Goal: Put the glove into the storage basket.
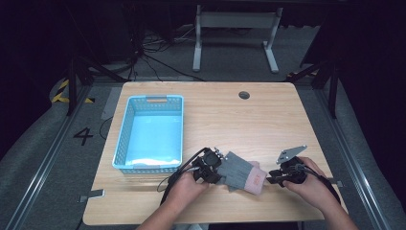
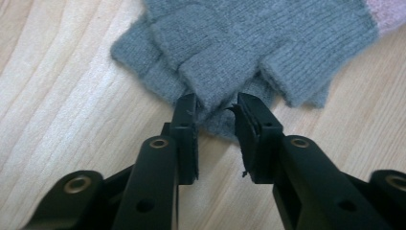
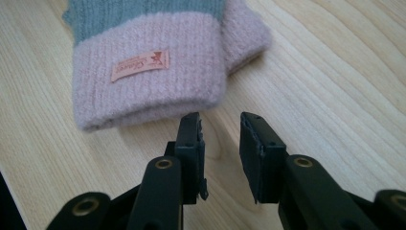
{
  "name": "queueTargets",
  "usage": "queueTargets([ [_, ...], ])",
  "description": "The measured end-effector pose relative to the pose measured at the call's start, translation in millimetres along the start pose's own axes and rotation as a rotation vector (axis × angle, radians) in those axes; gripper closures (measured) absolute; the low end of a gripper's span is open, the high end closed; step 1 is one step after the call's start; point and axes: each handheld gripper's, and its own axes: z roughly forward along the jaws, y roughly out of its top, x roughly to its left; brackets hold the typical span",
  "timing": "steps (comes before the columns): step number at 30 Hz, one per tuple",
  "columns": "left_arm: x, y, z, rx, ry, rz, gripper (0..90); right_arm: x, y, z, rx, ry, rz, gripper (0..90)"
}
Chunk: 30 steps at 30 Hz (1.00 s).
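Gloves (image 1: 243, 173): grey knit pair with pink cuffs, stacked on the table (image 1: 225, 115) between both grippers, right of the blue basket (image 1: 149, 130).
High view: left gripper (image 1: 213, 168) at the finger ends; right gripper (image 1: 274, 178) at the cuff end.
Left gripper view: jaws part-open astride a grey fingertip (image 2: 218, 112), pads not pressing.
Right gripper view: jaws part-open, empty, just short of the pink cuff (image 3: 148, 88).
Risk: closing on one layer may lift a single glove, separating the pair.

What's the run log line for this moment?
left gripper: open, at glove finger end | right gripper: open, just short of pink cuff | basket: nothing in it | glove flat on table
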Motion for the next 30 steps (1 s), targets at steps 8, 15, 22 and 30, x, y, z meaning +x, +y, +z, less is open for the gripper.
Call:
queueTargets([
  [8,-6.9,3.3,-5.6,-0.018,0.023,0.036,74.4,2.6,2.6,1.8,0.004,-0.01,-0.016,72.8],
  [15,-6.7,5.4,-1.8,0.0,0.035,0.033,79.1,4.4,4.3,1.1,-0.02,0.001,-0.025,72.8],
  [22,-11.6,7.6,-3.6,-0.018,0.061,0.053,86.7,8.6,7.6,3.0,-0.013,-0.015,-0.029,79.5],
  [30,-18.4,6.0,-19.0,-0.039,0.057,0.066,88.3,9.0,7.5,-6.3,-0.043,-0.007,0.015,86.9],
])
